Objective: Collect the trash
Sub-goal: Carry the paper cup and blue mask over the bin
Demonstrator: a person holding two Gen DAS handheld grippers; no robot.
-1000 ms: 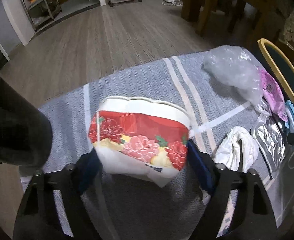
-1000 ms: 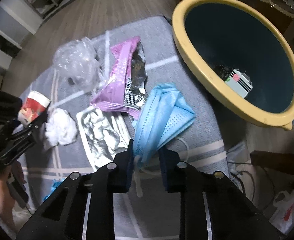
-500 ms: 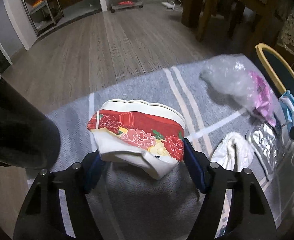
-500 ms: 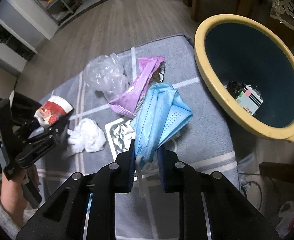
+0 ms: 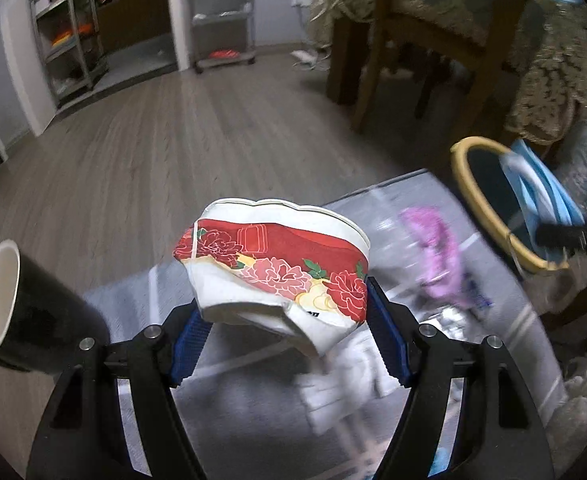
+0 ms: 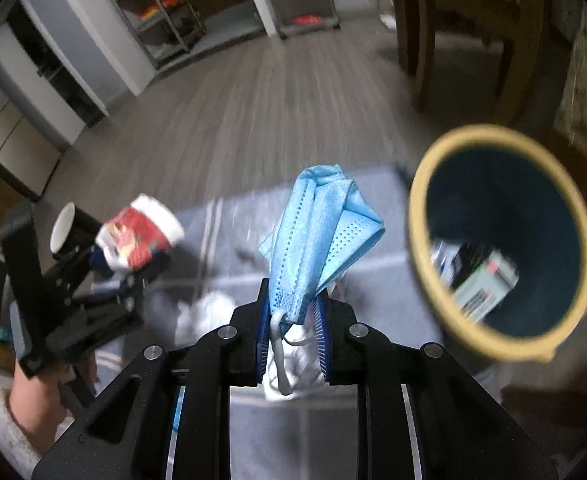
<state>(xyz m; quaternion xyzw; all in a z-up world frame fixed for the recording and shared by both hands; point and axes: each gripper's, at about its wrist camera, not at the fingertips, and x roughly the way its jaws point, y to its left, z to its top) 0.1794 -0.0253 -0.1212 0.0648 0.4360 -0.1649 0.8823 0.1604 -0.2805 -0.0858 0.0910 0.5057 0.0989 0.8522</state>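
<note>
The left gripper [image 5: 283,320] clamps a crushed paper cup [image 5: 277,264] printed with red flowers, its blue pads pressed on both sides of the cup, which is held clear above the cloth [image 5: 253,400]. The right gripper [image 6: 291,320] is closed on a folded blue mask [image 6: 317,240], whose white ear loops hang down between the fingers. The cloth is grey with pale stripes and covers a low surface; on it, blurred, lie a pink wrapper [image 5: 437,252] toward the right edge and a white crumpled tissue [image 5: 353,376] near the middle. Just off the cloth's right edge stands a bin [image 6: 425,184] with a yellow rim and dark blue inside, holding a small box [image 6: 481,280]. The mask is up beside the bin's rim, to its left in the right wrist view. A black cup [image 5: 9,300] with a white inside sits at the cloth's left edge. Around is grey wood flooring, metal shelving against the far wall, and wooden chair legs behind the bin.
</note>
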